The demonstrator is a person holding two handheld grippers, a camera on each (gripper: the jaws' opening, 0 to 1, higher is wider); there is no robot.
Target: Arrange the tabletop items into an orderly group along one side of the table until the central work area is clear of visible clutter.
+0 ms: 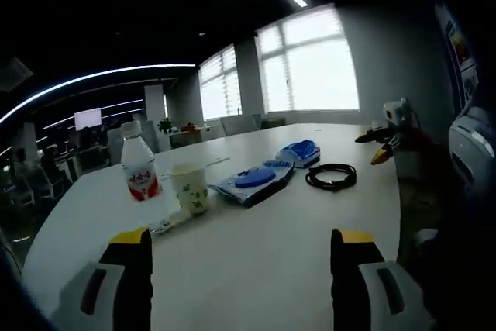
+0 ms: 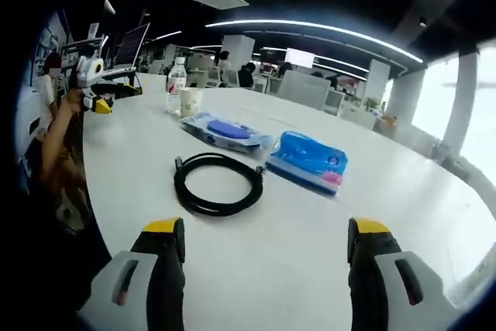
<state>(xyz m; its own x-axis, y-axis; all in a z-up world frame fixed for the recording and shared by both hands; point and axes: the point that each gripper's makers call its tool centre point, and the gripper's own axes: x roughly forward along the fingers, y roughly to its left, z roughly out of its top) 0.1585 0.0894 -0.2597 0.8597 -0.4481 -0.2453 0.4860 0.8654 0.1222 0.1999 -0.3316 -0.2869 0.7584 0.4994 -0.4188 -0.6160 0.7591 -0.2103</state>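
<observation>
On the white table (image 1: 271, 238) stand a clear water bottle (image 1: 139, 164) with a red label and a printed paper cup (image 1: 190, 187). To their right lie a wipes pack (image 1: 254, 180) with a blue lid, a blue packet (image 1: 301, 151) and a coiled black cable (image 1: 332, 176). My left gripper (image 1: 240, 249) is open over bare table, short of them all. My right gripper (image 2: 265, 242) is open too, just short of the cable (image 2: 218, 182). Beyond the cable are the blue packet (image 2: 308, 160), wipes pack (image 2: 226, 131), cup (image 2: 190, 101) and bottle (image 2: 177, 83).
A small flat wrapper (image 1: 167, 225) lies in front of the bottle. Office chairs (image 2: 302, 87) and desks ring the table's far side, with bright windows (image 1: 310, 60) behind. A person's arm (image 2: 58, 153) holds the left gripper (image 2: 101, 87) at the table's edge.
</observation>
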